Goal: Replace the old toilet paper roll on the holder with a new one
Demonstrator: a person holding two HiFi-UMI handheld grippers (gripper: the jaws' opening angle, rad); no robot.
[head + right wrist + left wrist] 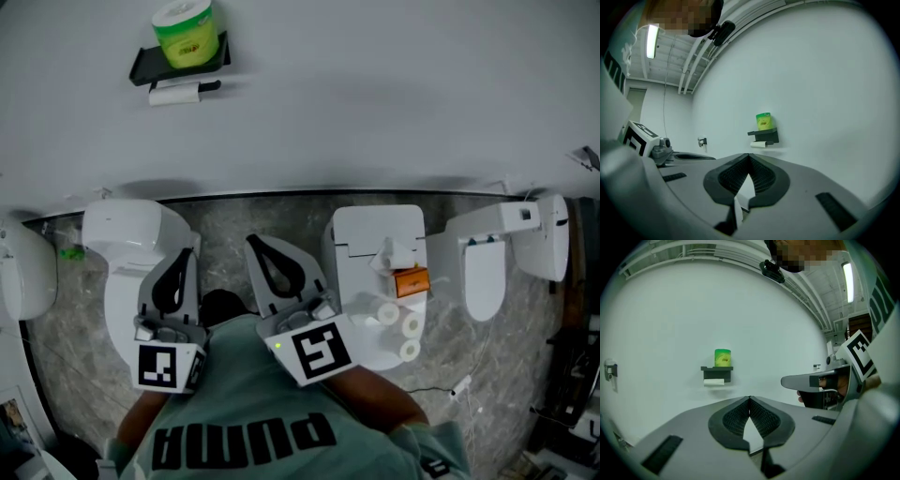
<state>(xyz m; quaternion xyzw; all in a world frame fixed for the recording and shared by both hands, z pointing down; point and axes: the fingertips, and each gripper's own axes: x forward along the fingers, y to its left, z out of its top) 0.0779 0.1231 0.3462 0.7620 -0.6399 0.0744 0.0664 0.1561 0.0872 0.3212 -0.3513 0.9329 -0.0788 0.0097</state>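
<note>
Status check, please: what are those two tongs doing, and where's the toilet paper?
Left tongs shut, empty. Right tongs shut, empty. Old roll on wall holder, green-wrapped roll on top. Nothing seen blocking it.

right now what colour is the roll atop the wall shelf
The roll is bright green; clearest in head view.

"PUMA", upside-down, on person's shirt [246, 437]; lbl on green-wrapped roll [187, 34] illegible.

Plain white wall [375, 94] across the top; grey marbled floor [220, 220] beneath, white toilets [117, 225] ranged along it; ceiling strip light [847, 282] upper right.
</note>
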